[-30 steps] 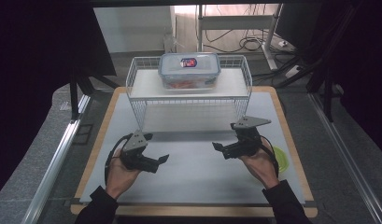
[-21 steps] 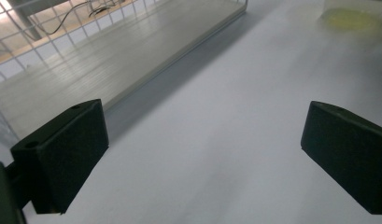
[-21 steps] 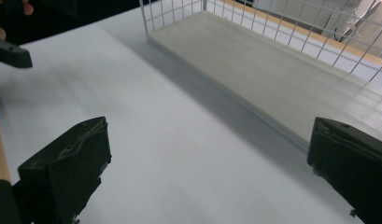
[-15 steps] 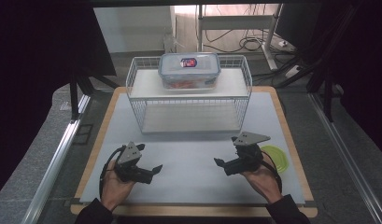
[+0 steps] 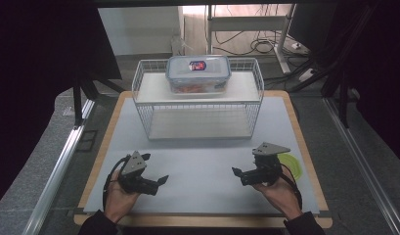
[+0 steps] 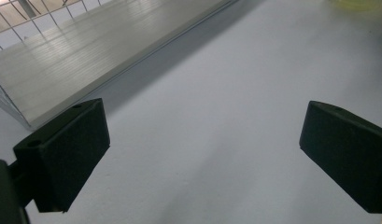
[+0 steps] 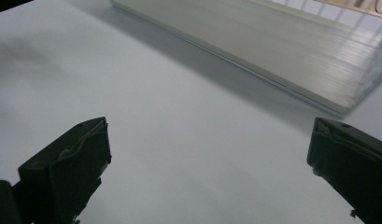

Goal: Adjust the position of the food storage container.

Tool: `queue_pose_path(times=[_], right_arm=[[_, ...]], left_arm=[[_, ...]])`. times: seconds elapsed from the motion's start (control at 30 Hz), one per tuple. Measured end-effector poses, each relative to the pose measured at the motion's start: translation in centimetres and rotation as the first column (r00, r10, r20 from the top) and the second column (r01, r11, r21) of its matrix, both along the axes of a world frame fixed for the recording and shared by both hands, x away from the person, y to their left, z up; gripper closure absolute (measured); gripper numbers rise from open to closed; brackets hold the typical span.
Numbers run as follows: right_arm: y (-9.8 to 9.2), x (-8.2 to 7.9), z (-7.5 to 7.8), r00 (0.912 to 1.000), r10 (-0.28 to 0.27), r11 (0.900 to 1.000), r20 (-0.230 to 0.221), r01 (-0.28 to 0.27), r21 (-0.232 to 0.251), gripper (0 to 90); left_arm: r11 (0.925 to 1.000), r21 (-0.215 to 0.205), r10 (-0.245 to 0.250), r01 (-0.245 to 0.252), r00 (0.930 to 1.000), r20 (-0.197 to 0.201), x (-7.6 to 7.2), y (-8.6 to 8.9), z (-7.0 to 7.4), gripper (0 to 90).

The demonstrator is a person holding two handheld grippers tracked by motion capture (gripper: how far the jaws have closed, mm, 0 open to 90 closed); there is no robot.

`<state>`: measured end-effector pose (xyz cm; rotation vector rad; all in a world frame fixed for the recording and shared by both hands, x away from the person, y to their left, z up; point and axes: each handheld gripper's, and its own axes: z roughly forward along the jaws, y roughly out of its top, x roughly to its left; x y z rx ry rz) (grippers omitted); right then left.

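A clear lidded food container (image 5: 198, 72) with red contents stands on the top shelf of a white wire rack (image 5: 197, 100) at the back of the table. My left gripper (image 5: 161, 180) rests low over the grey mat near the front left, jaws wide apart and empty; the left gripper view (image 6: 202, 154) has bare mat between them. My right gripper (image 5: 235, 172) sits near the front right, also open and empty, its jaws pointing left (image 7: 207, 163). Both point inward toward each other, well short of the rack.
A yellow-green round object (image 5: 293, 164) lies on the mat just behind my right hand. The rack's lower shelf (image 6: 86, 51) shows ahead in both gripper views. A wooden border (image 5: 305, 142) frames the grey mat (image 5: 202, 161). Cables and dark stands lie beyond the table.
Both grippers have drawn back from the rack toward the front edge of the table and lowered. They stay open and empty. The container has not moved.
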<state>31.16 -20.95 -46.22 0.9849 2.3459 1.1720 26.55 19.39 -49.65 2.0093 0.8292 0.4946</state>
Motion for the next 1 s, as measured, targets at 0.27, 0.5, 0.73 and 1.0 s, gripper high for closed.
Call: queue_pose_path(times=[0.27,0.5,0.73,1.0], right_arm=[[-2.2,0.0,0.7,0.9986,-0.052,0.999,0.008,0.052,-0.007,28.8],[-5.2,0.5,0.7,0.9943,-0.101,0.994,-0.036,0.099,-0.041,51.6],[-8.9,0.7,1.2,0.9778,-0.205,0.978,-0.043,0.203,-0.057,81.5],[-12.9,0.5,1.4,0.9338,-0.356,0.933,-0.034,0.354,-0.062,90.0]], left_arm=[[1.0000,0.007,-0.004,0.004,0.9999,-0.009,0.0,-0.2,-0.1,2.0],[0.9998,0.007,-0.021,0.021,0.9998,0.001,-0.1,-0.3,-0.1,2.9],[0.9996,0.013,-0.027,0.027,0.9996,0.002,0.0,-0.4,-0.2,3.0],[0.9995,0.021,-0.023,0.023,0.9997,-0.007,0.1,-0.5,-0.3,3.2]])
